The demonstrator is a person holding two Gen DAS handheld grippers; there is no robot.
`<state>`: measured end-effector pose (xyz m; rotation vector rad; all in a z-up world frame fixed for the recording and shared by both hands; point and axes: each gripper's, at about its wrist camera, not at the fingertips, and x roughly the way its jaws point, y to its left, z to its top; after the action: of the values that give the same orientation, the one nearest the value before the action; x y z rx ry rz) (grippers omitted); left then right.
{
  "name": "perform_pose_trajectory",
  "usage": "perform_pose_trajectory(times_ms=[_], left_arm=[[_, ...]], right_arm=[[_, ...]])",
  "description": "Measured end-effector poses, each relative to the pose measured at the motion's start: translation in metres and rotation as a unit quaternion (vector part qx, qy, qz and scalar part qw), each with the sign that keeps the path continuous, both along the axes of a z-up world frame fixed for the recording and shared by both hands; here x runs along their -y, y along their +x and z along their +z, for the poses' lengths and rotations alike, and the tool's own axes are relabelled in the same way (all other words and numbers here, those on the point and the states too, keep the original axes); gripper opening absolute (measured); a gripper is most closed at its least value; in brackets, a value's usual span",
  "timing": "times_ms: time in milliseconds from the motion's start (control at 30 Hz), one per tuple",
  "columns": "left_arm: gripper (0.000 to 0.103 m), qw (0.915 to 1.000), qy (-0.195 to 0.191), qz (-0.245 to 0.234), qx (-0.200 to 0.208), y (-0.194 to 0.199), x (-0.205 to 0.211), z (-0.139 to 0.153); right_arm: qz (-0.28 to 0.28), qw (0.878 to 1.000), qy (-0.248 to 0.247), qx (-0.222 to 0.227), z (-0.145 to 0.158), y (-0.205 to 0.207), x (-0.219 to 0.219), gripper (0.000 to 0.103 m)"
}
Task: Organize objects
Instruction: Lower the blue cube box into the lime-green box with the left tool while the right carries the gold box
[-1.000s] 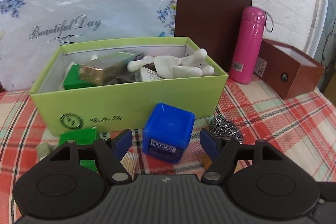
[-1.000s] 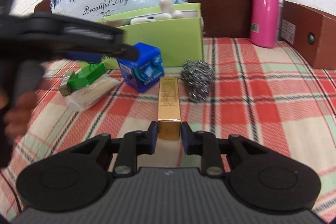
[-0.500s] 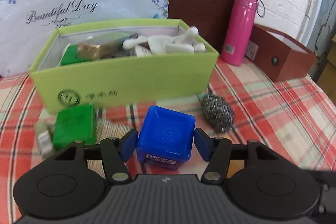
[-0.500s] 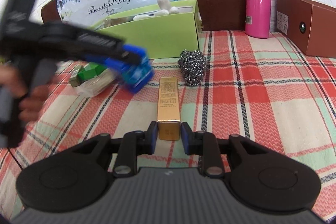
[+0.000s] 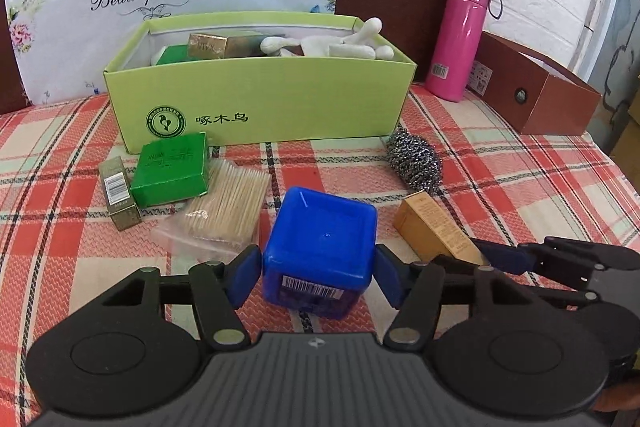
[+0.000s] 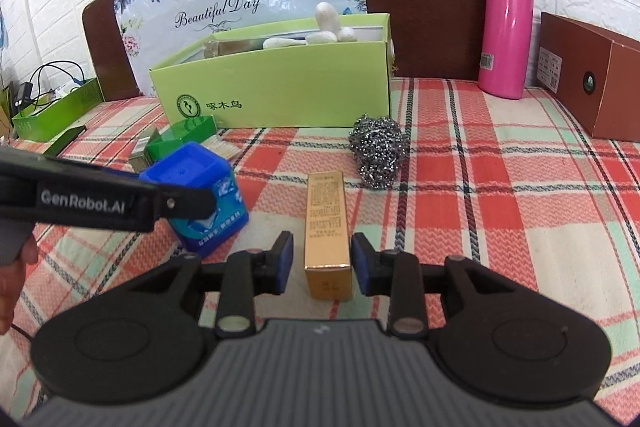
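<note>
Your left gripper (image 5: 318, 273) pinches the blue cube box (image 5: 322, 249) between its pads; your right gripper (image 6: 322, 265) stands spread. Its jaws flank the gold carton (image 6: 327, 233) without touching it.

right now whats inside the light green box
In the light green box: a gold carton, a green packet and white rounded pieces, one sticking up above the rim. Whatever lies lower is hidden by the front wall.

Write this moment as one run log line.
left hand-held gripper: shut on blue cube | right hand-held gripper: open around gold box | green box: part filled
</note>
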<state>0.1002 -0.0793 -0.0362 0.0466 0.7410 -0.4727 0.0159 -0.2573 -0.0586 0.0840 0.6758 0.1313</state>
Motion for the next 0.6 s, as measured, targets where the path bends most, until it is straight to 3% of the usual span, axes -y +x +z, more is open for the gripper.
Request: perform_pose_trajectory(times_ms=[300, 433, 600], left_arm=[[0.061, 0.9998, -0.018, 0.003, -0.002, 0.003, -0.004, 0.005], [0.061, 0.999, -0.044, -0.003, 0.006, 0.002, -0.009, 0.022], [0.061, 0.9966, -0.068, -0.013, 0.046, 0.006, -0.01, 0.058]], right_arm=[[0.007, 1.0, 0.004, -0.002, -0.001, 0.006, -0.001, 0.023], [0.014, 1.0, 0.019, 0.016, 0.012, 0.004, 0.002, 0.023], [0.024, 0.998, 0.023, 0.059, 0.042, 0.007, 0.005, 0.023]])
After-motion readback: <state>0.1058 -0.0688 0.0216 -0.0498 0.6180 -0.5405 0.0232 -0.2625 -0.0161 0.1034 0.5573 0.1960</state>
